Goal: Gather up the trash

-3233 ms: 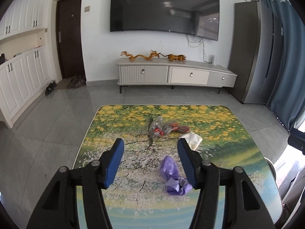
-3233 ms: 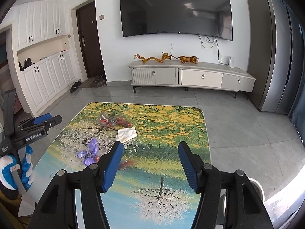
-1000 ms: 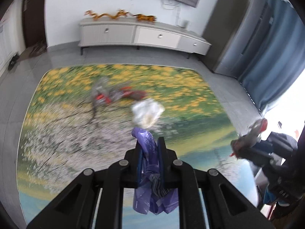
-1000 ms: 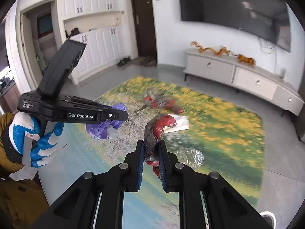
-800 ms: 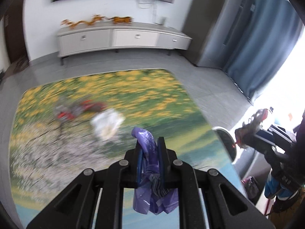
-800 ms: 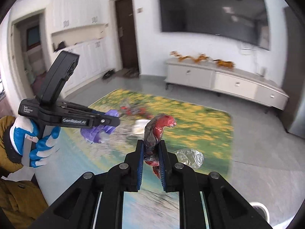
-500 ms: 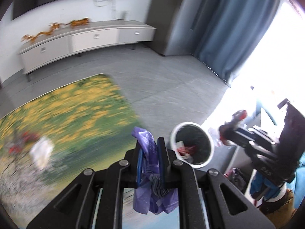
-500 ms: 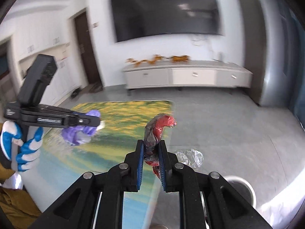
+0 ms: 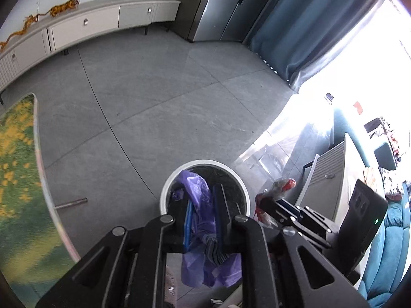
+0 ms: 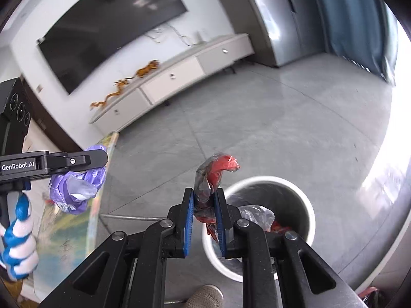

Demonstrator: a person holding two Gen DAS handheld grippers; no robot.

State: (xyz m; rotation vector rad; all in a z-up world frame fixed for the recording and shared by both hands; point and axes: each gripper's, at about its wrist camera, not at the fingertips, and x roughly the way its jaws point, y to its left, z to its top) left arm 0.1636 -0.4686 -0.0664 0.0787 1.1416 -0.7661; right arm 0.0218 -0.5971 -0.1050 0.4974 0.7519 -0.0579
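Trash was already in both grippers, and both hung at the bin. In the left wrist view the left gripper (image 9: 203, 213) sat at bottom centre, its fingers clamped on a purple plastic bag (image 9: 199, 200) that showed right in front of the mouth of the white bin (image 9: 164, 192), on the grey floor (image 9: 154, 102). The right gripper (image 9: 267, 205) appeared at lower right of that view, just beside the bin's rim.

In the right wrist view the right gripper (image 10: 204, 220) filled the bottom centre, with its blue fingers (image 10: 188, 220) together on a crumpled red and clear wrapper (image 10: 213, 177) whose loose end curled above them. Those fingers were only just beginning to part, and the wrapper was between them with the pads pressing on it. The bin (image 10: 305, 205) lay at lower right, partly behind the gripper, and some red and clear scraps lay inside it. At far left the left gripper (image 10: 100, 159) held the purple bag (image 10: 74, 190), gripped by a hand in a blue and white glove (image 10: 18, 233).

Judged from this, two pieces had been lifted and carried to the bin, so the drop was the step in hand. Only an edge of the flower-printed surface (image 9: 18, 179) showed at the left, so whether more trash remained on it could not be told.
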